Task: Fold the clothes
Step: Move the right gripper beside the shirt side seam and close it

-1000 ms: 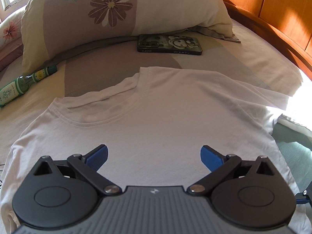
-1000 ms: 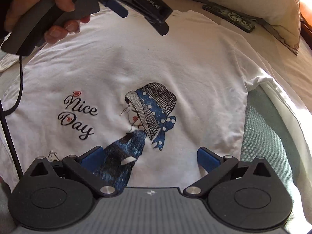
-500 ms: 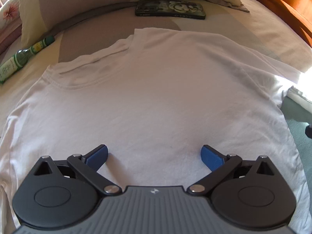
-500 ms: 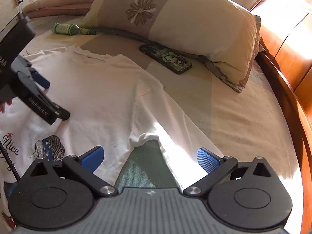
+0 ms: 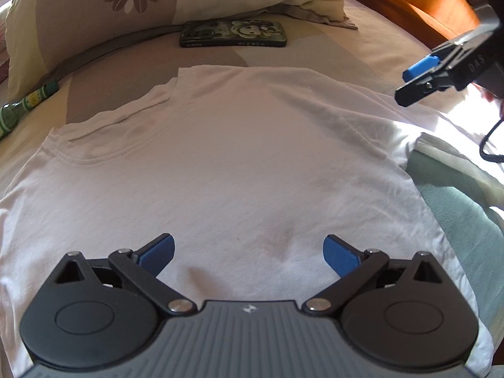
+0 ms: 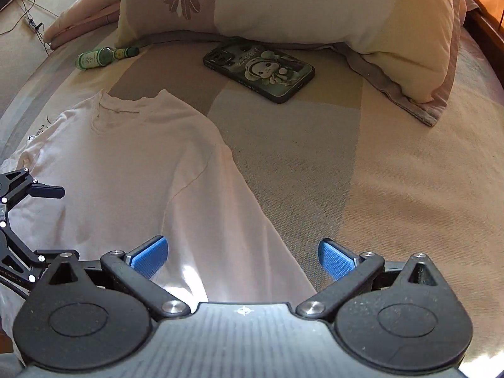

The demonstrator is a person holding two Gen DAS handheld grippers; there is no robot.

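Observation:
A white T-shirt (image 5: pixel 220 170) lies spread flat on the bed, collar toward the pillow. My left gripper (image 5: pixel 249 255) hovers open over the shirt's chest with nothing between its blue pads. In the right wrist view the same T-shirt (image 6: pixel 151 170) runs to the left, and its right sleeve (image 6: pixel 252 239) reaches down between the fingers of my right gripper (image 6: pixel 242 256), which stands open above it. The right gripper (image 5: pixel 419 78) also shows at the upper right of the left wrist view, above the sleeve. The left gripper's linkage (image 6: pixel 28 195) enters the right wrist view at the left edge.
A phone in a green cartoon case (image 6: pixel 258 69) lies beyond the collar. A large flowered pillow (image 6: pixel 299 6) sits behind it. A green bottle (image 6: pixel 97 56) lies at the bed's left. A wooden bed frame (image 5: pixel 409 3) runs along the right. A green cloth (image 5: pixel 456 195) lies under the sleeve.
My right gripper has swung from over the printed front to the right sleeve and lowered toward it. The left gripper drifted slightly back over the chest. Both stayed open.

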